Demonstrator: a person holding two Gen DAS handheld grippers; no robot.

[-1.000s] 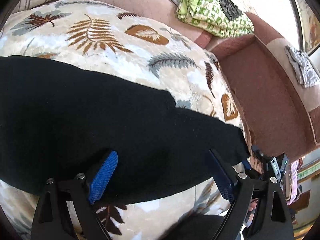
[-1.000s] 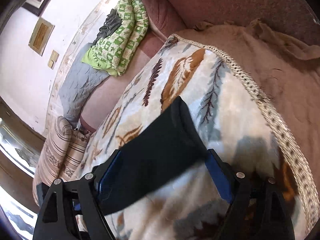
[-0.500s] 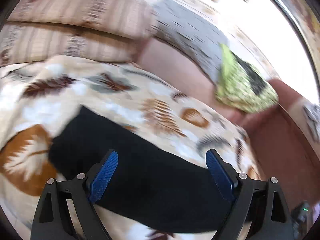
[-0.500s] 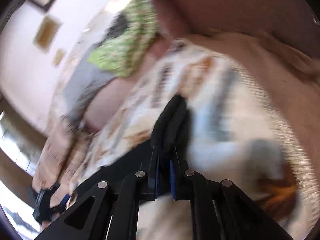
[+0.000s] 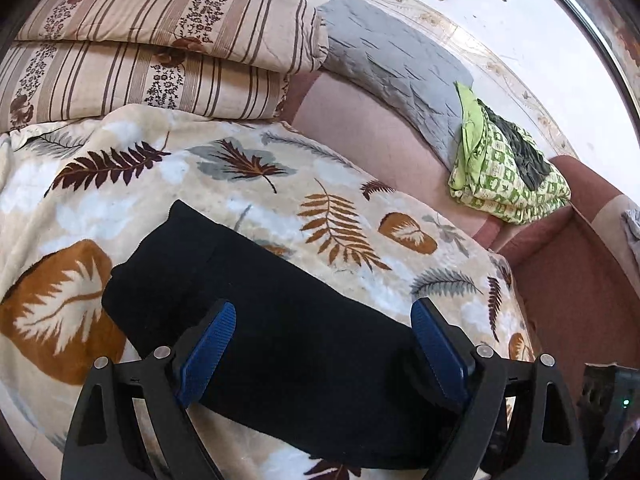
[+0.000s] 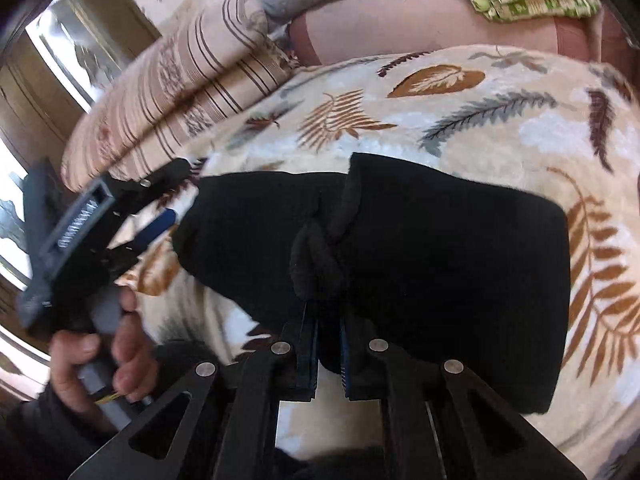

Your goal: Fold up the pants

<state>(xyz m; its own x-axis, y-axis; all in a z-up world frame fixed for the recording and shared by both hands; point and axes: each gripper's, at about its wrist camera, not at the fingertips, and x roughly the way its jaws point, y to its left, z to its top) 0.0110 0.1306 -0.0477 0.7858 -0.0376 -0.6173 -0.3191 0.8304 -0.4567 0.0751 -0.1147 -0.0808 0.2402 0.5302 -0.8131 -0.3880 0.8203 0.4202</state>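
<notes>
Black fleece swallows detail: on the pants [image 5: 280, 344] you can make out almost no seam or cuff, and in your right wrist view the bunched fold [image 6: 320, 252] hides how much cloth sits between the pads. The near edge of the pants is cut off behind both tools. Your left gripper [image 5: 320, 344] hovers over the pants with its blue pads wide apart and nothing pinched. Your right gripper [image 6: 328, 356] is clamped on a raised fold of the pants, jaws nearly together.

A second ago your right jaws stood wide around a flat end of the pants; they have since closed on it, and the cloth now lies doubled over itself. Your left view then looked straight down on black cloth; now it takes in the pillows and wall.

The pants lie on a cream blanket [image 5: 120, 184] printed with brown and grey leaves. Striped pillows [image 5: 160, 40] are stacked behind it, a grey cushion [image 5: 392, 60] and a green patterned bundle [image 5: 504, 176] rest on the pink sofa [image 5: 360, 128]. Your left hand [image 6: 100, 356] shows gripping its tool's handle.
</notes>
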